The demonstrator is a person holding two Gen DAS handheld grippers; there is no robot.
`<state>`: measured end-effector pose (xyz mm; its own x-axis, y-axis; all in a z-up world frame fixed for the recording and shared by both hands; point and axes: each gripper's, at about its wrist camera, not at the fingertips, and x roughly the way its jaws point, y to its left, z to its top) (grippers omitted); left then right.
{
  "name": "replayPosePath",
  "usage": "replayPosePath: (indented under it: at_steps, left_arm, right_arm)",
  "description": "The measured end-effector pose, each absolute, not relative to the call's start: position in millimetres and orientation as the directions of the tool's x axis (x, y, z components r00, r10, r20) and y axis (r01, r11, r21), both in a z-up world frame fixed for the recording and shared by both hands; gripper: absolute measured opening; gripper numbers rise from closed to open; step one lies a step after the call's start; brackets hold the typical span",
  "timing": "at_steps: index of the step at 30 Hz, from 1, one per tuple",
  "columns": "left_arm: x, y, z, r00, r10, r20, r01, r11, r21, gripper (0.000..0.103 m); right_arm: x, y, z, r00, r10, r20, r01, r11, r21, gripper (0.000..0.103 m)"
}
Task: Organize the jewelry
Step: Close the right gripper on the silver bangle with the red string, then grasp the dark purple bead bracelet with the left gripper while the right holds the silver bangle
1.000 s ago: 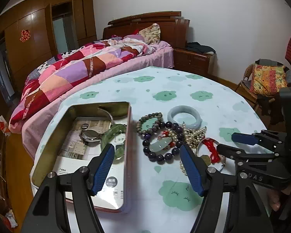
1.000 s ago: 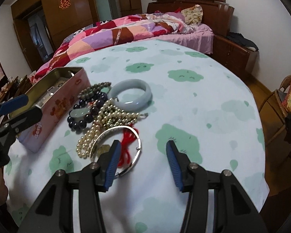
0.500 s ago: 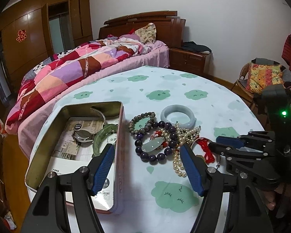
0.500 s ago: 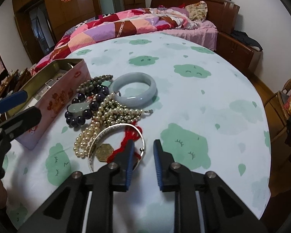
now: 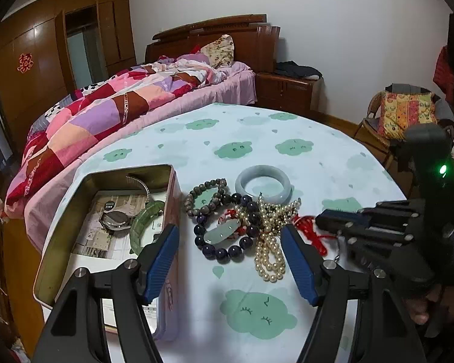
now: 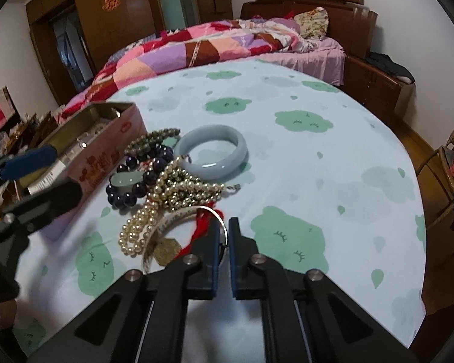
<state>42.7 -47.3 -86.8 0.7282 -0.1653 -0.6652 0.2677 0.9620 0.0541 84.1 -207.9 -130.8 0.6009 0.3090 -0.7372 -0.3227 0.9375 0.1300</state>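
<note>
Tablecloth (image 6: 287, 157); right-wrist-only: gripper (image 6: 224, 236) pinching bangle (image 6: 181, 213).

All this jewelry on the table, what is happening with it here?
A person with two handheld grippers is sorting jewelry into a tin box. The right gripper is shut on the silver bangle with the red cord, at the near edge of the pile. The left gripper hangs open nearby, holding nothing. A watch and a green bangle already lie in the box.

Glossy pearl strands (image 6: 154, 220) lie on the matt cotton-looking cloth of the counter (image 6: 333, 163). The jade bangle (image 6: 213, 151) looks smooth and polished; the tin box (image 5: 84, 187) is dull brushed metal inside.
</note>
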Motion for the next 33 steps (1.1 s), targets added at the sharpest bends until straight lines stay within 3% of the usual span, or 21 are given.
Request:
replayPosePath:
  at_steps: [5,9,20,26,33]
  left_arm:
    - [44,-48,-91,0.718,-0.150,-0.680,0.260,0.964,0.063,0.066]
    - [48,-56,-95,0.704,-0.153,-0.693,0.277,0.958,0.069,0.056]
    - [66,-70,-113,0.659,-0.149,-0.737,0.293,0.954,0.069,0.048]
    - [76,-63,-119,0.632,-0.170,-0.756,0.288,0.957,0.025,0.036]
    - [82,-64,-127,0.607,-0.202,-0.769,0.306,0.952,-0.009,0.035]
  right_arm:
    - [79,-222,-128,0.616,0.318,-0.721,-0.300,0.941,0.159,0.008]
    - [80,-232,-128,0.628,0.320,-0.709,-0.279,0.944,0.178,0.008]
    - [82,-235,-128,0.625,0.334,-0.706,-0.280,0.940,0.197,0.008]
    - [80,-230,-127,0.637,0.314,-0.704,-0.286,0.944,0.163,0.008]
    - [80,-231,-128,0.634,0.321,-0.704,-0.290,0.942,0.169,0.008]
